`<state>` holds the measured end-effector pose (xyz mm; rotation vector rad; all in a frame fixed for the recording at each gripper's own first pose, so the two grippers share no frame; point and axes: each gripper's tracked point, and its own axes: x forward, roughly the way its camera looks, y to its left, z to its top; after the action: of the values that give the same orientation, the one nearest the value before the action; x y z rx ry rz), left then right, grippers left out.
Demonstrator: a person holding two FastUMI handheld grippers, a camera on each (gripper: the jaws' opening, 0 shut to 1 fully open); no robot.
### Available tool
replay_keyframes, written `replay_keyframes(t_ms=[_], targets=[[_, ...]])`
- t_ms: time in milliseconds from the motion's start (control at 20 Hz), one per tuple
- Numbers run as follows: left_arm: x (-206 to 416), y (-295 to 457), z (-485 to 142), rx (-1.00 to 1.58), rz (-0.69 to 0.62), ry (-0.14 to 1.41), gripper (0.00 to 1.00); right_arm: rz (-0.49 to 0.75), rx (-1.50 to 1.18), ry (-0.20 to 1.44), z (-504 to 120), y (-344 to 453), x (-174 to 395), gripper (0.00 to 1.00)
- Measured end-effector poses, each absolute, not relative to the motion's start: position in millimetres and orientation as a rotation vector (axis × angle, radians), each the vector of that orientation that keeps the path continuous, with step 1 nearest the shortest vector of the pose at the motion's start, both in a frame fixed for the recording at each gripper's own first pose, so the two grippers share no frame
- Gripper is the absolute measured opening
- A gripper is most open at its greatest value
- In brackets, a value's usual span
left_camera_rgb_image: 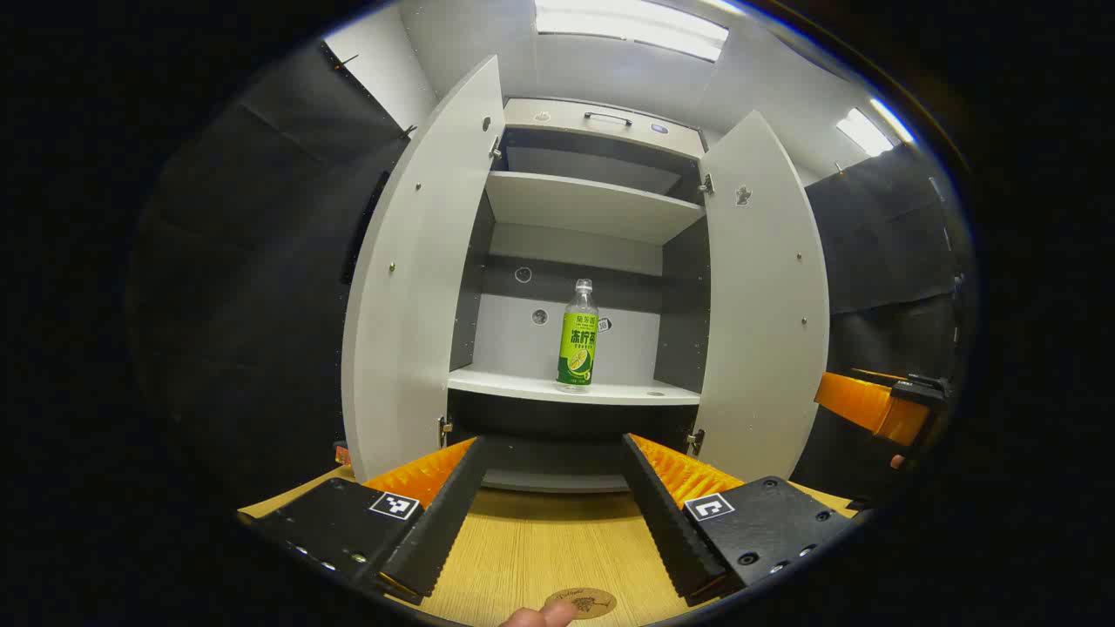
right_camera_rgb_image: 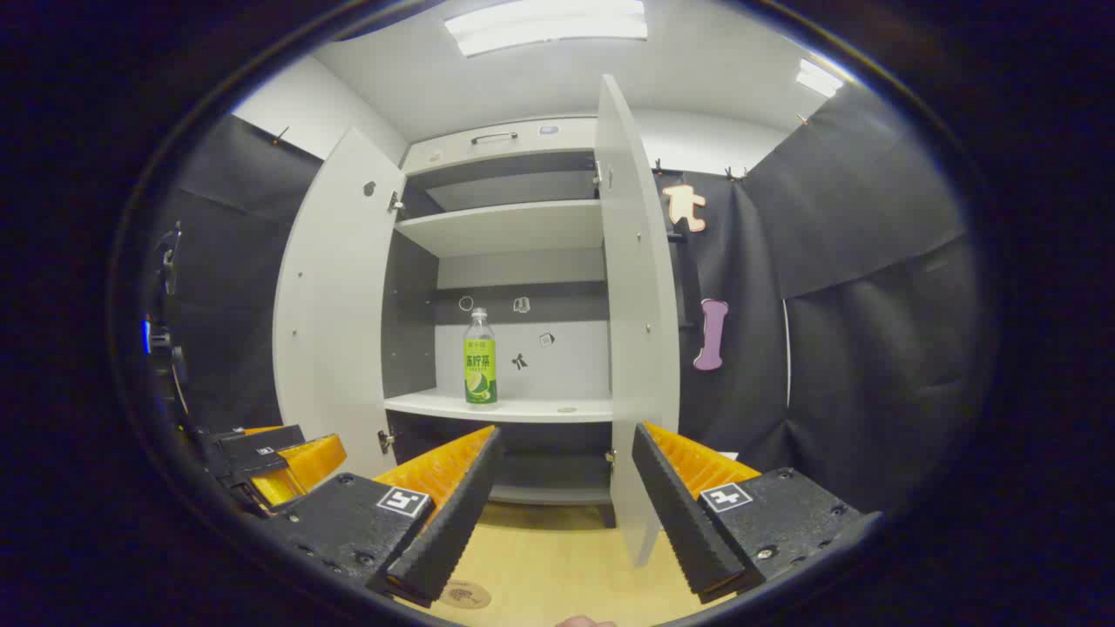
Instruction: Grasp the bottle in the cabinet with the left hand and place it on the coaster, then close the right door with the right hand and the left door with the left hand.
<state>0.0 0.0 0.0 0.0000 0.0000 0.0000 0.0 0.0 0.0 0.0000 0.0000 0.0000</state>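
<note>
Left gripper (left_camera_rgb_image: 553, 514): sitting nearest in the left gripper view, jaws spread wide, holding nothing; hovering low over the wooden counter (left_camera_rgb_image: 540, 540); a fingertip (left_camera_rgb_image: 540, 616) is peeking in at the bottom edge.

Coaster (left_camera_rgb_image: 581, 602): round, brown, lying flat on the counter just in front of and below the left gripper, between its fingers; in the right gripper view the coaster (right_camera_rgb_image: 464, 595) is lying beneath the near finger at lower left.

Right gripper (right_camera_rgb_image: 566, 514): jaws likewise gaping, gripping nothing; hanging over the counter, facing the cabinet from further to the right; in the left gripper view the right gripper (left_camera_rgb_image: 880, 405) is showing at the far right edge, level with the right door.

Left door (left_camera_rgb_image: 409, 287) and right door (left_camera_rgb_image: 766, 305): both standing wide open, flanking the cabinet mouth.

Bottle (left_camera_rgb_image: 577, 335): standing upright, long axis vertical, on the cabinet's middle shelf (left_camera_rgb_image: 523, 385), well apart from both grippers; lying straight ahead of and above the left gripper, almost on the centreline between its fingers, so the left one is looking better lined up for a forward, rising reach.

Difference between views: the left gripper view is facing the bottle square-on; the right gripper view is placing the bottle (right_camera_rgb_image: 480, 357) left of its own centreline, and is presenting the right door (right_camera_rgb_image: 640, 331) nearly edge-on, close ahead of the right gripper, with the left door (right_camera_rgb_image: 335, 305) beyond.
</note>
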Motion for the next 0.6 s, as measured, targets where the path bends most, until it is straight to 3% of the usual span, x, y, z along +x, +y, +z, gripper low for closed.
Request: replay_keyframes(t_ms=[600], targets=[[10.2, -2.3, -4.1, 0.013, -0.029, 0.026, 0.95, 0.011, -0.008, 0.026, -13.7, 7.8, -3.5, 0.98]])
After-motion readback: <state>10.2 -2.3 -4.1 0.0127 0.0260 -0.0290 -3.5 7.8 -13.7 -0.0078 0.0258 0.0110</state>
